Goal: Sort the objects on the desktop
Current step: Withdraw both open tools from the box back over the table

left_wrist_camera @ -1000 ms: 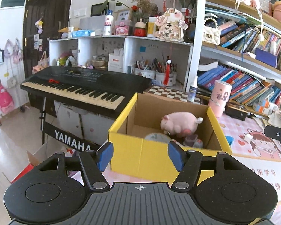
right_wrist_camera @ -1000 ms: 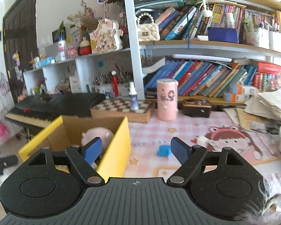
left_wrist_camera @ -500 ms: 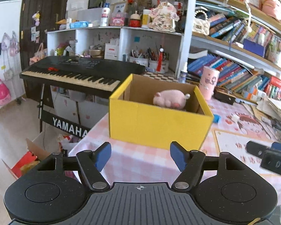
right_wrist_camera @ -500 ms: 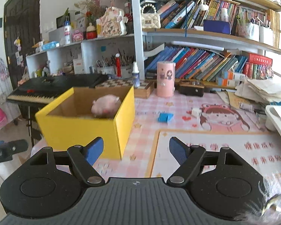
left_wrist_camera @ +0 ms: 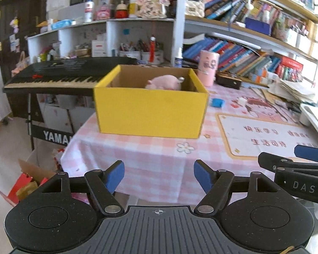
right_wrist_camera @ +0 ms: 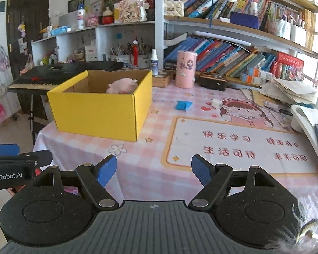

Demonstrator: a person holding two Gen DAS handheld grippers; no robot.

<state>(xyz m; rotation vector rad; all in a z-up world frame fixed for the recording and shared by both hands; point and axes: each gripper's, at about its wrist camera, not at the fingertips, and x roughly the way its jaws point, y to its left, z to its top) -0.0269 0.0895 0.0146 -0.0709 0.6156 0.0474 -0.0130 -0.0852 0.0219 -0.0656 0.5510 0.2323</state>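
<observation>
A yellow cardboard box [left_wrist_camera: 150, 111] [right_wrist_camera: 99, 114] stands open on the pink checked table, with a pink plush pig [left_wrist_camera: 164, 82] [right_wrist_camera: 122, 85] inside. A small blue block [left_wrist_camera: 216, 102] [right_wrist_camera: 183, 105] and a small white object [right_wrist_camera: 216, 103] lie on the table right of the box. My left gripper [left_wrist_camera: 159, 176] is open and empty, at the table's near edge, well short of the box. My right gripper [right_wrist_camera: 153, 170] is open and empty, also near the front edge. Each gripper shows at the side of the other's view.
A pink cylinder [right_wrist_camera: 184, 69], a spray bottle [right_wrist_camera: 153, 62] and a dark case [right_wrist_camera: 213, 82] stand at the back before bookshelves. A printed desk mat [right_wrist_camera: 243, 144] covers the right of the table. A black keyboard [left_wrist_camera: 59, 76] stands left, off the table. Papers [right_wrist_camera: 292, 90] lie far right.
Both grippers have pulled back from above the box toward the table's front edge. The box now looks smaller and farther away. Both stayed open and empty.
</observation>
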